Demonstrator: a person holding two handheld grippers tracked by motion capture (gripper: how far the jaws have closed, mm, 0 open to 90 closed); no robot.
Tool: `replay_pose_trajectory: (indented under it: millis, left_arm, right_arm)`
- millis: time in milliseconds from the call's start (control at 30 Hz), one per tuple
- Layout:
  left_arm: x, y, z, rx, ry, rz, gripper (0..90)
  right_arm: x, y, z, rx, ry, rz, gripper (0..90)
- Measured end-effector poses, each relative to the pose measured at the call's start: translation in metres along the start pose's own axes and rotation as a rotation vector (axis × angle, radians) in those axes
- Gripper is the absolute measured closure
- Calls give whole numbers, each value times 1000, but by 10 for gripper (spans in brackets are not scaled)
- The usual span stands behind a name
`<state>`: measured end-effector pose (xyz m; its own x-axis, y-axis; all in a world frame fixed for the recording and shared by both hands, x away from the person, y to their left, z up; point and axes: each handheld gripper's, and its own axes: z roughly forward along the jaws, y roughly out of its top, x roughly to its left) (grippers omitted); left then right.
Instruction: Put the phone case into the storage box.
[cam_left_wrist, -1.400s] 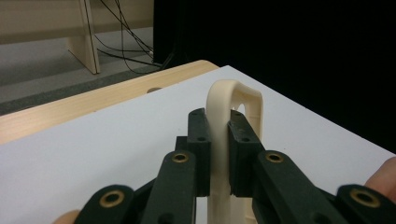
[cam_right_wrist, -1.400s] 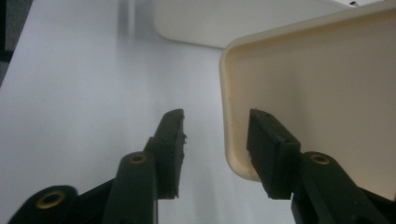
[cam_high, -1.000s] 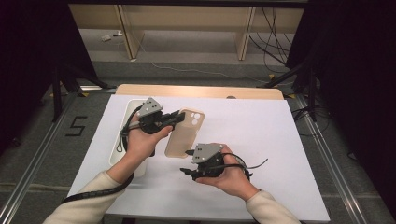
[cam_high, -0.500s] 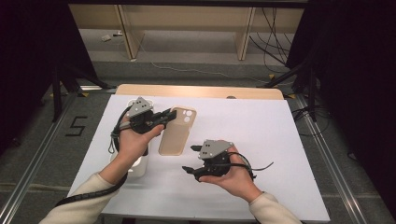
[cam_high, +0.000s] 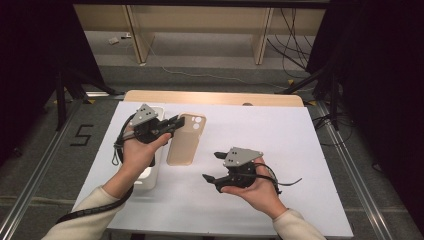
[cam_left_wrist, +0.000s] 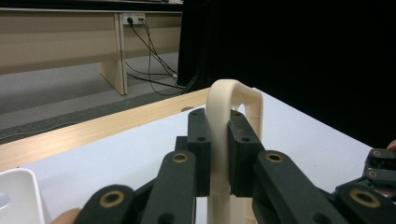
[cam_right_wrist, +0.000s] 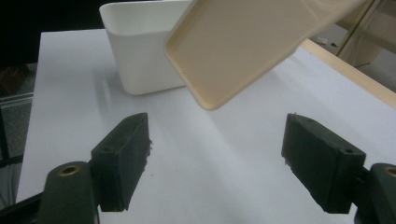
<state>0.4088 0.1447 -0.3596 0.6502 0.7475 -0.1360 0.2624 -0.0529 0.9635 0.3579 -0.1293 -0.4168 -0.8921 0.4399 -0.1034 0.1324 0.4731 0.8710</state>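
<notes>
A beige phone case (cam_high: 182, 142) hangs above the white table, tilted, with its camera cut-out end at the far side. My left gripper (cam_high: 175, 121) is shut on the case's side rim near that end. In the left gripper view both pads clamp the thin edge of the case (cam_left_wrist: 219, 116). My right gripper (cam_high: 210, 166) sits to the right of the case's near end and apart from it. Its jaws have just been opening and stand open, with nothing between them. In the right gripper view the case (cam_right_wrist: 243, 42) floats above and beyond the right gripper (cam_right_wrist: 217, 168).
A white rectangular bin (cam_high: 147, 175) stands on the table at the left, partly under my left hand, and also shows as the bin (cam_right_wrist: 135, 46) behind the case. The white tabletop (cam_high: 290, 135) has a wooden strip (cam_high: 215, 97) along its far edge. Dark curtains stand on both sides.
The right jaws widened and that hand drew back to the right, away from the case's near end. The left hand carried the case slightly left and farther from me.
</notes>
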Motion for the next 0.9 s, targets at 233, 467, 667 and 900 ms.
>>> replay_pose_trajectory:
  millis: [233,467,667,900]
  left_arm:
    - [3,0,-4,-15,6,-8,813]
    - [6,2,-9,-23,11,-3,813]
    - [10,3,-12,-27,18,-2,813]
    - [11,5,-16,-39,21,1,813]
  right_arm:
    - [-3,-3,-7,-23,-29,32,236]
    - [-6,-7,-13,-15,-43,40,235]
    - [-8,-11,-19,-11,-62,52,234]
    - [-9,-15,-25,-18,-74,60,230]
